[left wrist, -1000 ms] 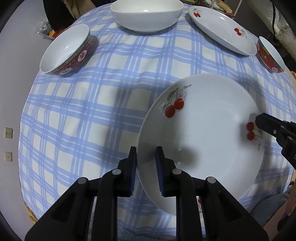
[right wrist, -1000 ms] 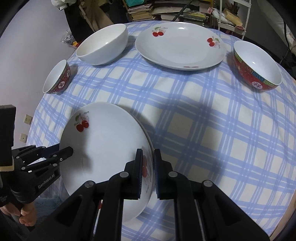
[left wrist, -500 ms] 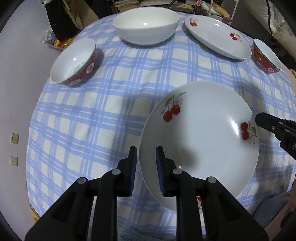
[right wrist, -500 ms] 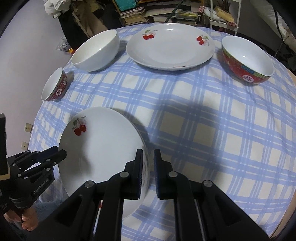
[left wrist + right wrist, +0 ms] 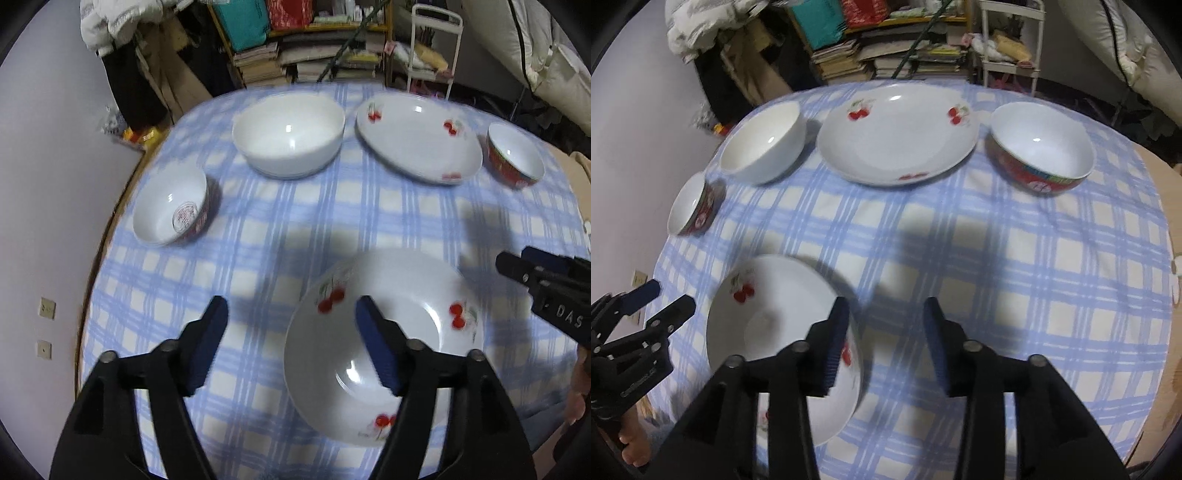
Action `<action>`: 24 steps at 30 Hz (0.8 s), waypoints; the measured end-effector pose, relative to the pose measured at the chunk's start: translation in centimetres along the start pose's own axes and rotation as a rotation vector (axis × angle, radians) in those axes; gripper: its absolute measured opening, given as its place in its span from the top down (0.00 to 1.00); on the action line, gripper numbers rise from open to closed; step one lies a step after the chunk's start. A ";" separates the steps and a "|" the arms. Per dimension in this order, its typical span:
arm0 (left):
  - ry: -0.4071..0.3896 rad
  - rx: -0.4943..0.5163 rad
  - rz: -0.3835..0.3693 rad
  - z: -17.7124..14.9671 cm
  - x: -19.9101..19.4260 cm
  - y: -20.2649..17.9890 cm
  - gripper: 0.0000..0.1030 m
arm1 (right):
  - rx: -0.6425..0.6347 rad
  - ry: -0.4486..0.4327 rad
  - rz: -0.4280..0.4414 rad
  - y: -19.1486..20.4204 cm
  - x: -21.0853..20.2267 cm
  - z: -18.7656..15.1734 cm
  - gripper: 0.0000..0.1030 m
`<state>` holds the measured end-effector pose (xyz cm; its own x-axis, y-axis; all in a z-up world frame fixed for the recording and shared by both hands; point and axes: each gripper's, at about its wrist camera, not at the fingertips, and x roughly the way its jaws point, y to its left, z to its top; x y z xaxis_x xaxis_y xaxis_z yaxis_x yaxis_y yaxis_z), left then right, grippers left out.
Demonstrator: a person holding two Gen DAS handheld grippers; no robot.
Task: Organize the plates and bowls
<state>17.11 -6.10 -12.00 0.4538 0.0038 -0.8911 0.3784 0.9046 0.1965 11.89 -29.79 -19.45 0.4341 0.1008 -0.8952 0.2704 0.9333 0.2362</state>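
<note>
Left gripper (image 5: 291,332) jaws spread wide, holding nothing; right gripper (image 5: 882,332) likewise wide apart and empty. Near cherry plate (image 5: 384,343) lies flat on the blue checked tablecloth (image 5: 997,258), at 6 o'clock in the left view. Farther out: small red bowl (image 5: 170,210) at 10 o'clock, white bowl (image 5: 288,134) at 12, second cherry plate (image 5: 417,138) at 1, red-banded bowl (image 5: 515,155) at 2. Stacked books (image 5: 905,59) lie beyond the table.
</note>
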 end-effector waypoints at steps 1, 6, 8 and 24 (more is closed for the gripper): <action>-0.013 0.002 0.008 0.6 -0.2 -0.1 0.28 | 0.011 -0.002 -0.006 -0.2 0.0 0.3 0.46; -0.046 -0.004 0.007 2.9 -0.3 -0.2 0.20 | -0.006 -0.009 -0.045 -0.8 -0.4 2.1 0.33; -0.057 0.002 0.026 3.8 -0.1 -0.3 0.20 | -0.019 -0.023 -0.060 -0.8 -0.7 3.1 0.19; -0.029 -0.027 -0.030 10.4 5.4 -3.1 0.20 | -0.124 -0.109 -0.062 -1.6 -0.9 13.5 0.15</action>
<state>26.76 -13.36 -13.12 0.4656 -0.0352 -0.8843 0.3701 0.9154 0.1585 22.64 -36.03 -13.96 0.5125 0.0102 -0.8586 0.1939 0.9727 0.1273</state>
